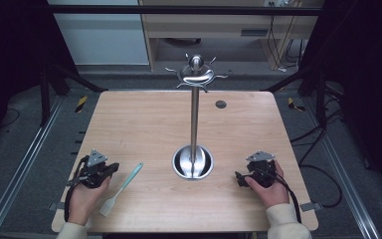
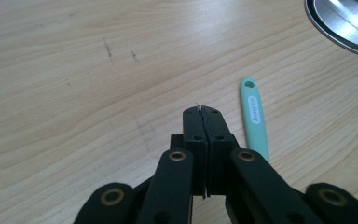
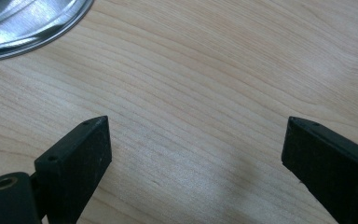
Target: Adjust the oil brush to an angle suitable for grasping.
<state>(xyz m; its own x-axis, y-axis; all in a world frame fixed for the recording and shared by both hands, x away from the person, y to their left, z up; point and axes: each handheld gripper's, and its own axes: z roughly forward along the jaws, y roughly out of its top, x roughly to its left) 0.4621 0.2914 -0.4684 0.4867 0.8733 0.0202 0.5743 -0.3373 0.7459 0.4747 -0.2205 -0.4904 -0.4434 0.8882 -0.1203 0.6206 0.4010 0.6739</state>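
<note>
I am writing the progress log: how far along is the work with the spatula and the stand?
Nothing looks done: the mint-green spatula lies flat on the wooden table, and the steel hook stand is bare. The left gripper rests shut beside it; the right gripper is open, empty. Grasping and hanging probably remain.

The left hand-held gripper (image 2: 203, 111), jaws pressed together, sits just beside the mint spatula handle (image 2: 255, 120).
</note>
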